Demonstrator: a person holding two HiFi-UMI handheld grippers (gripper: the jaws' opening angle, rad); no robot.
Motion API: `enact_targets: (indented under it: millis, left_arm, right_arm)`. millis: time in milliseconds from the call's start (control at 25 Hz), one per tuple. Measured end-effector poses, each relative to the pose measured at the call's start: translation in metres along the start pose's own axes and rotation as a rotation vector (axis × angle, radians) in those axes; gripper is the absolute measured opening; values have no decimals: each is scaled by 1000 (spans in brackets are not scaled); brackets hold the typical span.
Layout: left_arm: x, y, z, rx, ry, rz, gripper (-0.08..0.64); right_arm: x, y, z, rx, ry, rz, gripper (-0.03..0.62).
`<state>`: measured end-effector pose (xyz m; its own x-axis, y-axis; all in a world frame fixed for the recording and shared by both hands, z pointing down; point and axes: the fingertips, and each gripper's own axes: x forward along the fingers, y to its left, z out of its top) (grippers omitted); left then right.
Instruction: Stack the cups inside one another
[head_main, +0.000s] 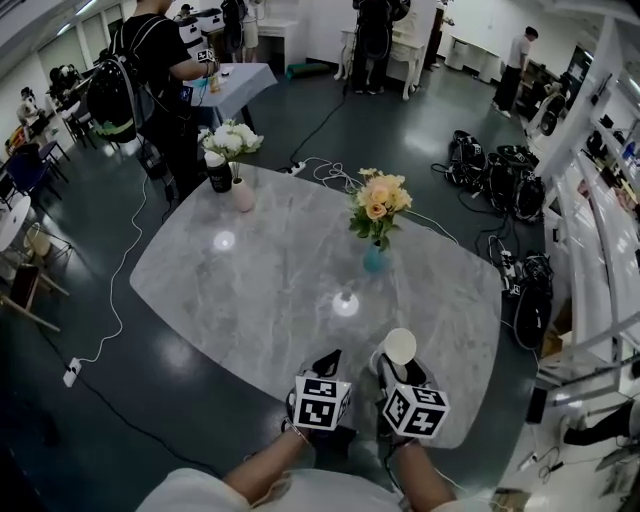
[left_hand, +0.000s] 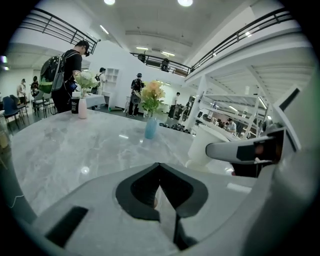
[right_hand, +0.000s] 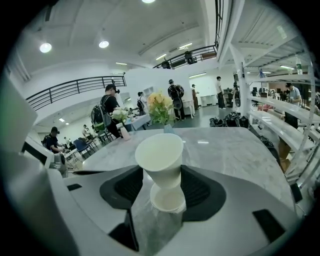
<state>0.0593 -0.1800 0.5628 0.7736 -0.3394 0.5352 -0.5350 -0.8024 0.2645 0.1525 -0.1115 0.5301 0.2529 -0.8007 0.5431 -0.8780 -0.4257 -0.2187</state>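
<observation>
At the near edge of the grey marble table (head_main: 250, 290), two bare forearms (head_main: 262, 472) reach in with the two tools side by side, close together but not touching. The left gripper (left_hand: 159, 166) has its dark fingers brought together to a point at the tips, with nothing between them. Just to its right, the right gripper (right_hand: 163, 172) has its fingers spread wide around a white paper cup (right_hand: 161, 159). The dark pads sit against the cup's sides, and its open mouth is tipped back toward the camera. The cup is above the table's near edge, right of the middle. Directly below its base, in the gap between the fingers, a second pale round rim (right_hand: 167, 198) shows. I cannot tell whether that is another cup or a reflection in the glossy top. Farther in, right of the table's middle, a small blue vase (head_main: 373, 259) holds peach and yellow flowers (head_main: 381, 196). At the far left edge a pale pink vase (head_main: 242, 194) carries white flowers (head_main: 232, 140), with a black container (head_main: 218, 172) just beside it. Beyond that edge a person with a black backpack (head_main: 112, 90) stands on the dark floor. Black bags (head_main: 500, 172) lie on the floor off the far right corner.
</observation>
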Motion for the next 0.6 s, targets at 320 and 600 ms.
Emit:
enact_targets:
  millis: [320,600]
  left_arm:
    - [9,-10,-6,25,18,-40,-5]
    - [14,-11,-18,40,52,-58,-5]
  right_arm:
    - [-5,-7,-15,31,11,-32,225]
    - [-5,-7,-26,52,19,-41,225]
